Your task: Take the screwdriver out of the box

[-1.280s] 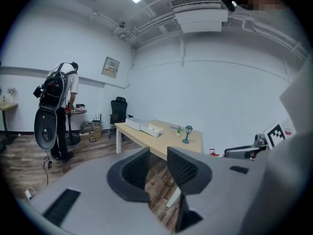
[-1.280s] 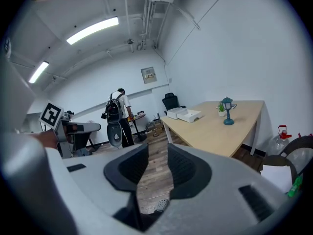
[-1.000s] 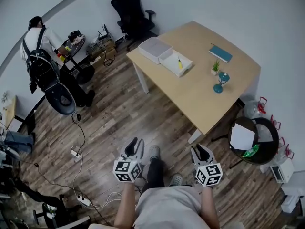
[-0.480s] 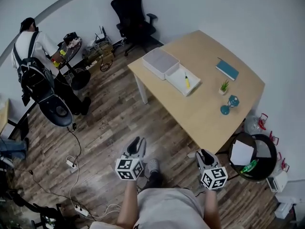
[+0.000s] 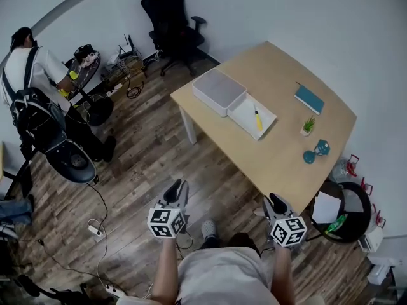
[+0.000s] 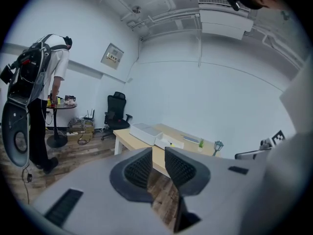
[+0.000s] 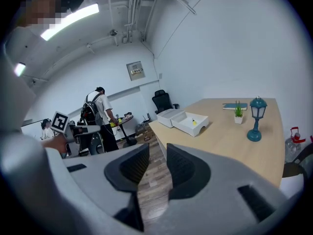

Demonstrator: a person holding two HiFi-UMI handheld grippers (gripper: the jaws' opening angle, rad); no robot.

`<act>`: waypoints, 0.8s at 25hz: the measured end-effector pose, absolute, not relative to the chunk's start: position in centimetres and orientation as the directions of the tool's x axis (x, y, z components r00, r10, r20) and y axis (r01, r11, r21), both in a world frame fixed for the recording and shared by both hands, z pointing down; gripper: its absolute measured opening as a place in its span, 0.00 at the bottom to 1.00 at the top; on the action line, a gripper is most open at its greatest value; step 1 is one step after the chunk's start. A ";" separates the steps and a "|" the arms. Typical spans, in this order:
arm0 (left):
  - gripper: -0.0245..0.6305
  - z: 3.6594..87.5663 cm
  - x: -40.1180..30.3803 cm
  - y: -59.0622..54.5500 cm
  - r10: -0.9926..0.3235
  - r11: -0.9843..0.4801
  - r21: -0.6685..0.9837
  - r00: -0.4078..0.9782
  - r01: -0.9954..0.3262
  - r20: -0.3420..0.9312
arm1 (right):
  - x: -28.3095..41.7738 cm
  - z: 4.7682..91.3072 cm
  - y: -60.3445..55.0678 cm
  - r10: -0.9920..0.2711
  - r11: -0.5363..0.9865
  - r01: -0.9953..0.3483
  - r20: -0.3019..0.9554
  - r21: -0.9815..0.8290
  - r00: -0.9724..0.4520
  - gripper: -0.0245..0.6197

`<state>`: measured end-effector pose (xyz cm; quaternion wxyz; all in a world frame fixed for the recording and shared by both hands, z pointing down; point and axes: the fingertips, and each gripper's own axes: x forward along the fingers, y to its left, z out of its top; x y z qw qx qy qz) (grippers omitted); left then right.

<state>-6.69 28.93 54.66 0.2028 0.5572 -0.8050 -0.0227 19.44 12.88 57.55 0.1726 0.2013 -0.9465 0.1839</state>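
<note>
While both grippers hang over the floor, the screwdriver, which has a yellow handle, lies inside the open white box on the desk. It lies toward the far side of this shallow box and its handle is uncovered from above. A second white box, a deeper one, touches the first on the side toward the desk corner. Both boxes stand close to the long desk edge that faces the wooden floor, and their sides run along this edge.

Further in on the desk, well apart from the boxes, are a teal book, a small potted plant and a teal lantern. The desk surface between the boxes and these things is bare.

Between the desk edge and the grippers there is a wide strip of free floor. The left gripper has its fingers apart with a narrow gap, and nothing is between them. The right gripper is near the closest desk corner. Its fingers have just been closing a little, but they are also apart and hold nothing.

Around this free area stand a black office chair beyond the desk, a person with a backpack at the left, cables on the floor, and a round black bin at the right.
</note>
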 end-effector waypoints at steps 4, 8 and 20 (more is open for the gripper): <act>0.15 54.3 -8.8 27.9 -0.911 0.361 0.244 -0.285 -0.900 0.299 | 18.5 57.9 12.2 -0.336 0.840 -0.470 0.420 -0.272 -0.843 0.21; 0.15 54.4 -10.6 26.8 -0.911 0.356 0.231 -0.281 -0.905 0.302 | 18.6 58.6 10.8 -0.364 0.821 -0.504 0.436 -0.268 -0.823 0.21; 0.15 54.6 -13.7 20.9 -0.922 0.288 0.197 -0.215 -0.937 0.322 | 15.1 59.5 4.9 -0.395 0.799 -0.541 0.449 -0.263 -0.801 0.22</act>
